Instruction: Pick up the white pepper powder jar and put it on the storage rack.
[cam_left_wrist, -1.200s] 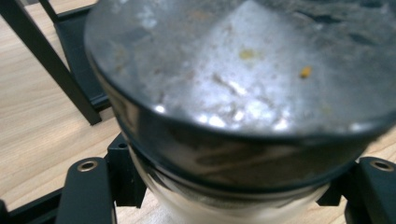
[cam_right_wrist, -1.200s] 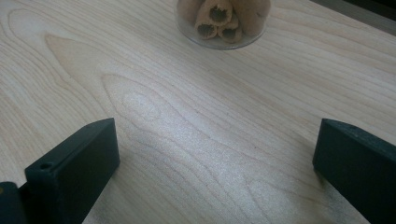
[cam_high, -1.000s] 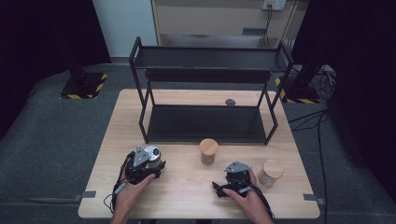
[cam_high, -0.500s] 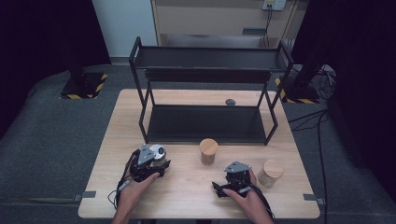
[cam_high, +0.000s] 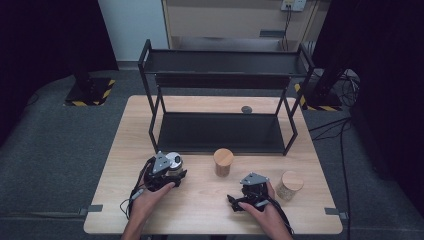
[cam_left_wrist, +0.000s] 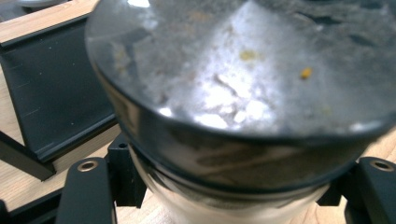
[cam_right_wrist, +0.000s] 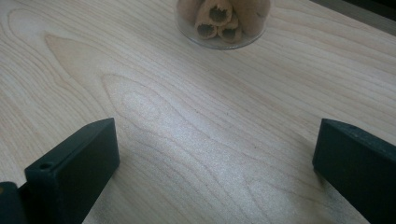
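At the lower left of the high view, the left claw (cam_high: 169, 172) is pinching a glass jar with a grey metal lid (cam_high: 173, 160), holding it just in front of the black two-tier rack (cam_high: 222, 132) on the wooden counter (cam_high: 125, 150). In the left gripper view the jar's lid (cam_left_wrist: 243, 70) is looming across the upper frame, with the black jaws pressing on the glass body below it at either side. Toward the middle of the high view, a jar with a wooden lid (cam_high: 223, 161) is standing upright on the counter, near the rack's lower shelf. Right of it, at the lower right, the right claw (cam_high: 239, 202) is resting low on the counter with its jaws spread and nothing between them; the right gripper view is showing bare wood grain between the two jaws and the base of a glass jar holding tan rolls (cam_right_wrist: 220, 21) at the top edge. Just beside that hand, farther right, a second wooden-lidded jar (cam_high: 290, 185) is standing.
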